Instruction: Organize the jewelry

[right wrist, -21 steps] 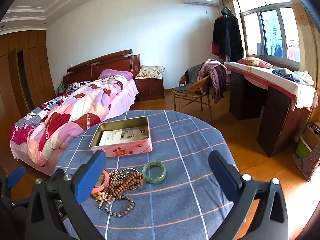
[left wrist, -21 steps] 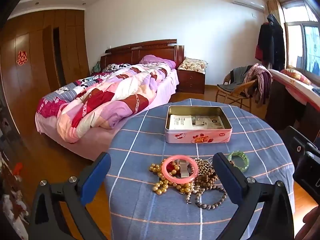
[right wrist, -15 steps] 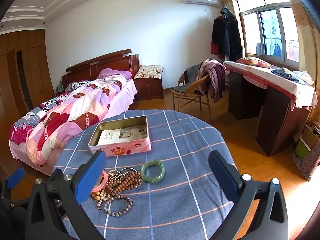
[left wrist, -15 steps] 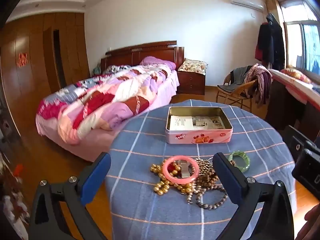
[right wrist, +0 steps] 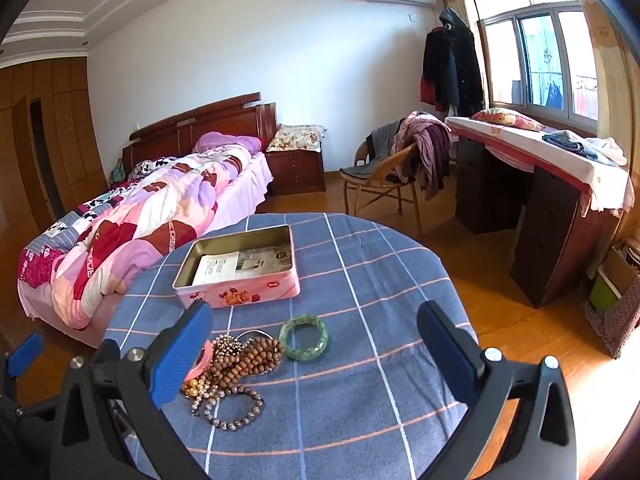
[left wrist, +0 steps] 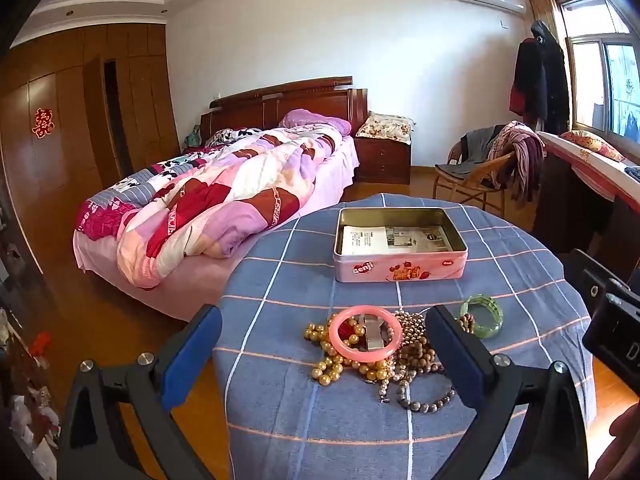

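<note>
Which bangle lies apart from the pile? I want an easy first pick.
The green bangle. It lies alone on the cloth, right of the beads, while the pink bangle rests on top of the tangled pile.

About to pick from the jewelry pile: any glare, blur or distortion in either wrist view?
Left wrist view: sharp, pink bangle evenly lit, fisheye bends the room edges. Right wrist view: sharp too, window blown out, sun patch on the floor, the left finger hides part of the pile.

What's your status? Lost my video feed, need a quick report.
Left gripper and right gripper open, empty, above table. Jewelry pile untouched, green bangle beside it. Tin open, path clear.
</note>
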